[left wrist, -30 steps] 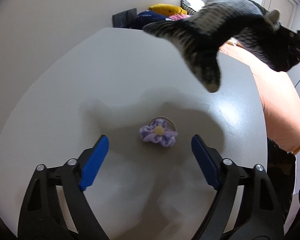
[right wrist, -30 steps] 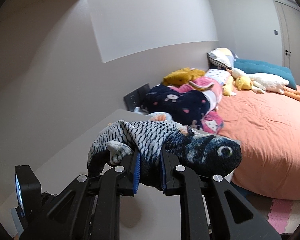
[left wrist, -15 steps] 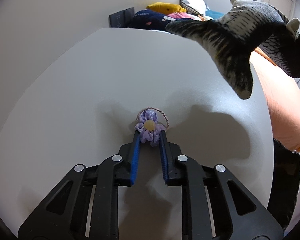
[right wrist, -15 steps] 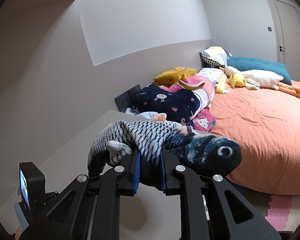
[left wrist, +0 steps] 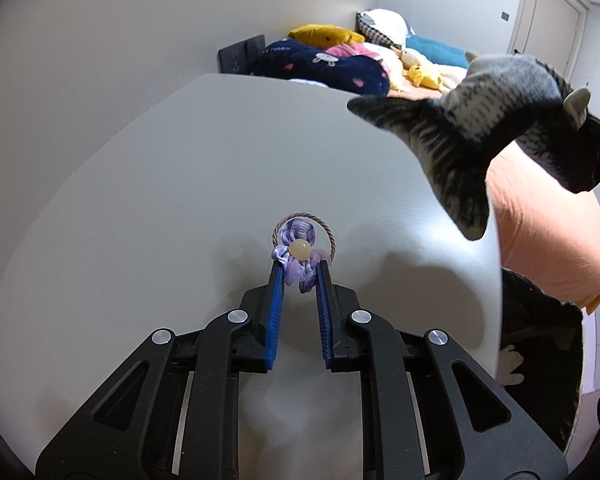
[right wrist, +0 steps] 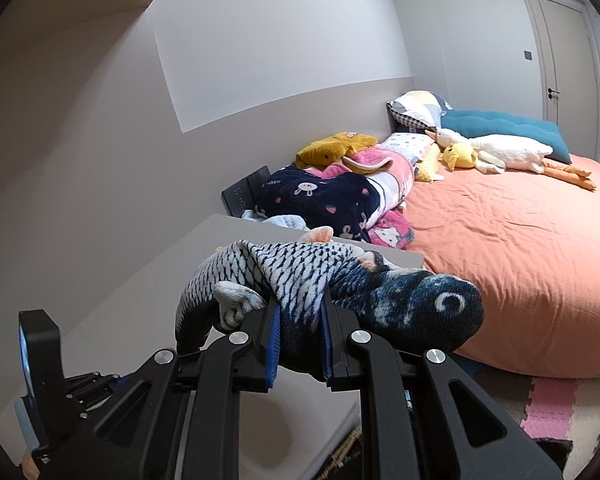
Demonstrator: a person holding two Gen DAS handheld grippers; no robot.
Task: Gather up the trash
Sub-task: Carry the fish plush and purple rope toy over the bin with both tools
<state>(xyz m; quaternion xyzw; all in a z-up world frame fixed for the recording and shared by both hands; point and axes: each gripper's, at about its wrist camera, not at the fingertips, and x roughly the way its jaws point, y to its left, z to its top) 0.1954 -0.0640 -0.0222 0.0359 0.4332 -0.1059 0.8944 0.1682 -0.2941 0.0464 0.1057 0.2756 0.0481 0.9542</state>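
Sitting pinched between left claw (left wrist: 299, 274) tips: scrunchie (left wrist: 298, 256).

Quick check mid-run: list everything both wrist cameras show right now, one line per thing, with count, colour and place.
hair tie: one, purple flower with a yellow bead, clamped at the left tool tips over the table
plush fish: one, grey-white scales with a dark head, gripped in the right tool
table: one, light grey, beneath both tools
bed: one, orange sheet, right of the table
blankets: a pile, navy and pink, at the bed's near end
goose toy: one, white, on the bed
duck toy: one, yellow, beside the goose
left tool: black, blue pads, closing on the hair tie
right tool: black, blue pads, shut
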